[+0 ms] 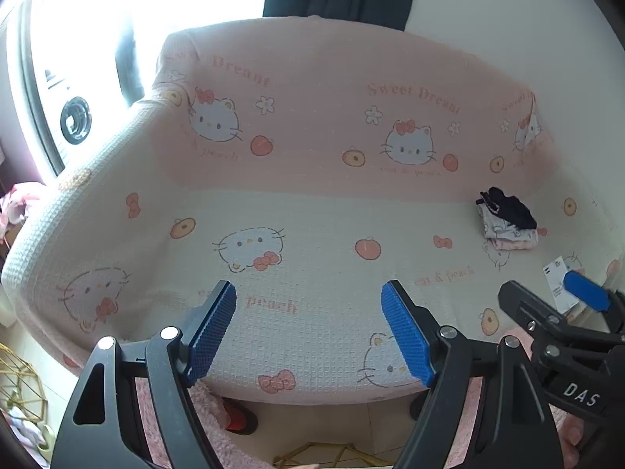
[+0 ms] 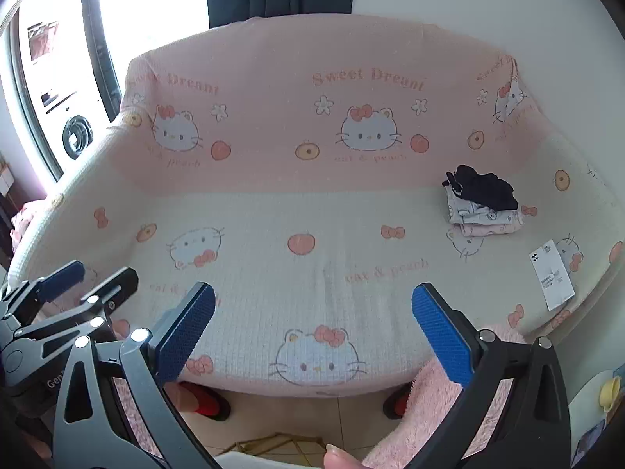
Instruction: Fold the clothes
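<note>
A small stack of folded clothes [image 1: 508,224] [image 2: 482,205] lies at the right end of the sofa seat: a black piece on top, a grey printed one under it, a pink one at the bottom. My left gripper [image 1: 308,293] hovers open over the seat's front middle with nothing between its blue pads [image 1: 213,330]. My right gripper [image 2: 314,293] is open and empty too, just to the right of the left one. Each shows in the other's view: the right gripper [image 1: 547,291] and the left gripper [image 2: 97,273]. Pink fluffy fabric [image 2: 429,391] hangs below the seat edge.
The sofa [image 1: 312,215] wears a pink and cream cat-print cover. A white paper tag [image 2: 550,273] lies on the seat's right end. Red slippers [image 2: 207,400] stand on the floor. A washing machine [image 1: 76,119] and a bright window are at the left, with a gold wire basket [image 1: 19,375] low left.
</note>
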`<state>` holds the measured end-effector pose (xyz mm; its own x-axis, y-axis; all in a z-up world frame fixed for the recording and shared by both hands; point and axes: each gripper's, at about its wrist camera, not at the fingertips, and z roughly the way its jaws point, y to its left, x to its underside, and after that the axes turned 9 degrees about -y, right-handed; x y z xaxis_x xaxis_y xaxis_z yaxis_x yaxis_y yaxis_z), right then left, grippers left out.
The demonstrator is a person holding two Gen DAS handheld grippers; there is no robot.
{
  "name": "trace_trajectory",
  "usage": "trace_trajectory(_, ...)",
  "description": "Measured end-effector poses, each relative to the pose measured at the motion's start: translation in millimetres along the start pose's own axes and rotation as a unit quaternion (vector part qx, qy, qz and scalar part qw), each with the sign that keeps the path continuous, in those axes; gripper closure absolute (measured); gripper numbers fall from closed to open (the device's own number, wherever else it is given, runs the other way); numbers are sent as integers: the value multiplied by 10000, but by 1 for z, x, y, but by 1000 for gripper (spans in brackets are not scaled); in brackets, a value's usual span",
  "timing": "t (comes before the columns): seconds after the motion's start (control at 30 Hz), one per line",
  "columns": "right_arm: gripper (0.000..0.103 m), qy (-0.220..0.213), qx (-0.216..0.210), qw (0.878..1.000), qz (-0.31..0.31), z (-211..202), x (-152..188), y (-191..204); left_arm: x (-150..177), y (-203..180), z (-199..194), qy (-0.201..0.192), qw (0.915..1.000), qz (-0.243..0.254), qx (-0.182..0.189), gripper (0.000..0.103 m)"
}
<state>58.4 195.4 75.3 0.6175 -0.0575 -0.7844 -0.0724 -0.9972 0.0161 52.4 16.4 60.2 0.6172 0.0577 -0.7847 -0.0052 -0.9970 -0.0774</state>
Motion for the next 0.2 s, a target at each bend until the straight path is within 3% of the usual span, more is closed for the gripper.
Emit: trace_trajectory(0.2,1,188,-68,9997,109,7,9,-3,1,9,-8,-132,9998,-69,-96,24)
